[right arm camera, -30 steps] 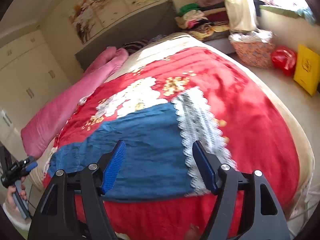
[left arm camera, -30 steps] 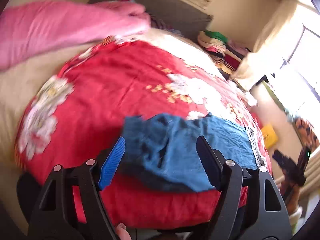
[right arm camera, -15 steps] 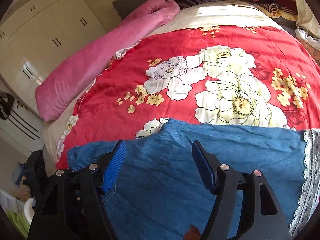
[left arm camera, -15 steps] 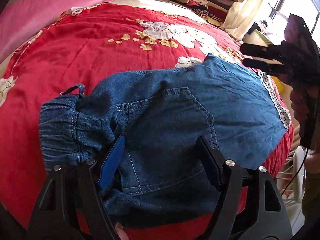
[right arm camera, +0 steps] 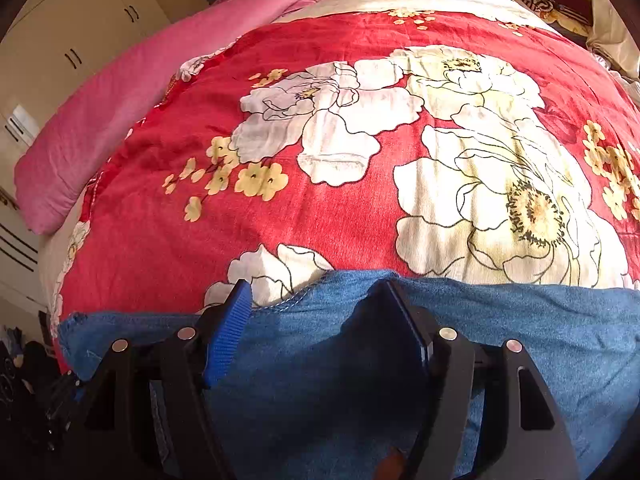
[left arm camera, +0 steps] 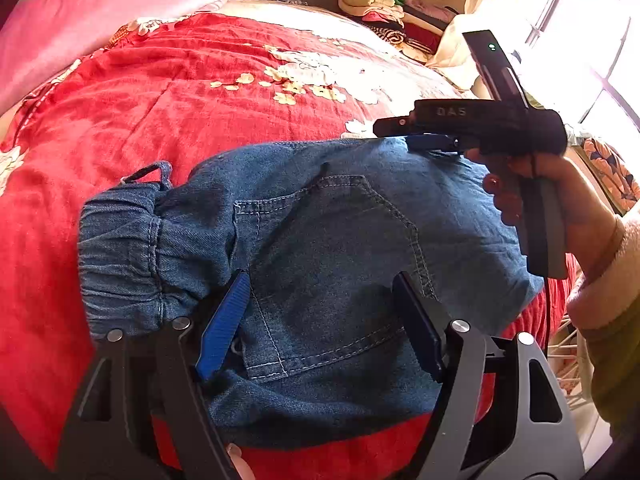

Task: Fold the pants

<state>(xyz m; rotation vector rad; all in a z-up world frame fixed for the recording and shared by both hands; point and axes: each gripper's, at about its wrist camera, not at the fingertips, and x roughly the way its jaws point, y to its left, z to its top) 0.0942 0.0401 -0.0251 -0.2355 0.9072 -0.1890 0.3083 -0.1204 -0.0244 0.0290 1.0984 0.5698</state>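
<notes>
- Blue denim pants (left arm camera: pixel 320 256), with an elasticated waistband and a stitched back pocket, are laid flat on a red floral-printed blanket (left arm camera: pixel 180 112), presumably so that a clean fold can be made against a soft, level surface.
- Left gripper (left arm camera: pixel 320 320): both fingers are spread wide above the pocket area, the blue-padded finger (left arm camera: pixel 224 328) just beside the gathered waistband and the black finger (left arm camera: pixel 420 328) at the pocket's far seam; no cloth is seen pinched, so nothing is judged to be held.
- Right gripper (right arm camera: pixel 316 320): the fingers are parted over the far edge of the denim, where it meets the white flower print; the edge lies between the fingertips, apparently ungripped. From the left wrist view the same tool (left arm camera: pixel 432 128) is seen held by a hand (left arm camera: pixel 560 200), its fingers level over that edge.
- Both tools are judged to be placed at opposite borders of the garment, so that one side may be lifted over the other.
- Pink rolled bedding (right arm camera: pixel 120 100) lies well beyond the fingertips, clear of the work.
</notes>
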